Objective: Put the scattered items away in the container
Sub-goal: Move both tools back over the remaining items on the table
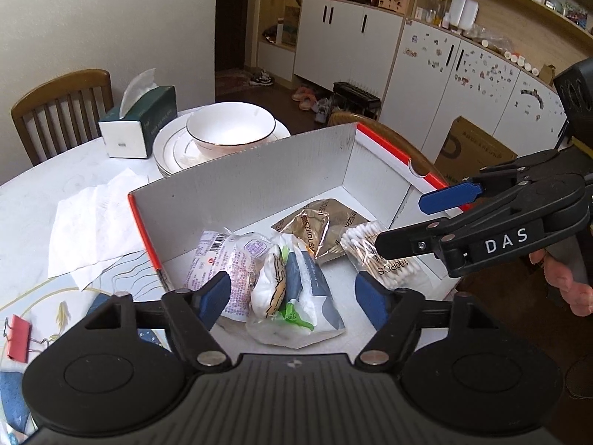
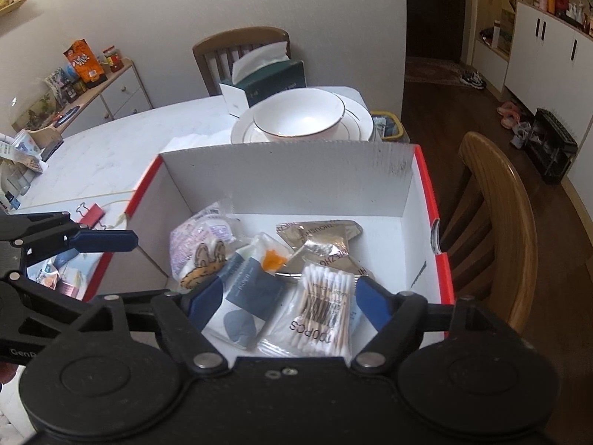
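Two grippers hover over the red-edged box [image 2: 426,185]; we note left gripper [image 1: 292,296] and right gripper [image 2: 285,304] both released, holding nothing. Cotton swab pack [image 2: 326,307], gold sachet [image 2: 318,237] and wrapped packets [image 1: 229,259] lie inside.

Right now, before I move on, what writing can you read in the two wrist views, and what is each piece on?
"DAS": right gripper, on its body.
"100PCS": cotton swab pack, upside down.
"GenR", cut off by the frame edge: left gripper, on its body.
"ZHOUSH", partial: brown foil packet.
Too small or blurred: barcode label on the clear bag, navy-and-white packet, tissue box, orange snack bag.
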Action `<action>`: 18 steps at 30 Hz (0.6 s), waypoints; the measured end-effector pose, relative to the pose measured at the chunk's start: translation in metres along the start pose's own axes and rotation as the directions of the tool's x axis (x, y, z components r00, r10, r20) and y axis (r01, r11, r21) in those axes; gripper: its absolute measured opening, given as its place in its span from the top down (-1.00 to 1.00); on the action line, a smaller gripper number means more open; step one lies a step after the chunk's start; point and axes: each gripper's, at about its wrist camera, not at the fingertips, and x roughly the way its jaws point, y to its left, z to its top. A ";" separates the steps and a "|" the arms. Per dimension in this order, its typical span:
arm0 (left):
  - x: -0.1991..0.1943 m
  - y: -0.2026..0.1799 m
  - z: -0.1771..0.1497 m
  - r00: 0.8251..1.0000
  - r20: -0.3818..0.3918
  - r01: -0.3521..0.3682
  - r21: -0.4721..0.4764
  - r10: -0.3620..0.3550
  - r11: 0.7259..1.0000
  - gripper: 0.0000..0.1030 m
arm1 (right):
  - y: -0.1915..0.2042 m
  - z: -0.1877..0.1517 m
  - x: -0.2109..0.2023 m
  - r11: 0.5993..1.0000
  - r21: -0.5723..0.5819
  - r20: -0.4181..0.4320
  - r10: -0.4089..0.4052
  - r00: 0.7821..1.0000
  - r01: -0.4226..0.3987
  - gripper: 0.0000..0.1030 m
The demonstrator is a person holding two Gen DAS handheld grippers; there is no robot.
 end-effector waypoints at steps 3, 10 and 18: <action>-0.006 0.001 -0.002 1.000 0.007 -0.002 -0.005 0.002 1.000 -0.43 | 0.004 -0.002 -0.005 1.000 -0.009 0.018 0.002 1.000 -0.001 -0.66; -0.024 0.005 -0.010 0.999 0.037 -0.005 -0.014 0.006 1.000 -0.49 | 0.016 -0.008 -0.016 1.000 -0.020 0.044 0.011 0.999 -0.010 -0.78; -0.050 0.015 -0.022 0.997 0.078 -0.007 -0.031 0.010 0.999 -0.66 | 0.043 -0.010 -0.027 0.998 -0.063 0.098 0.006 0.995 0.000 -0.86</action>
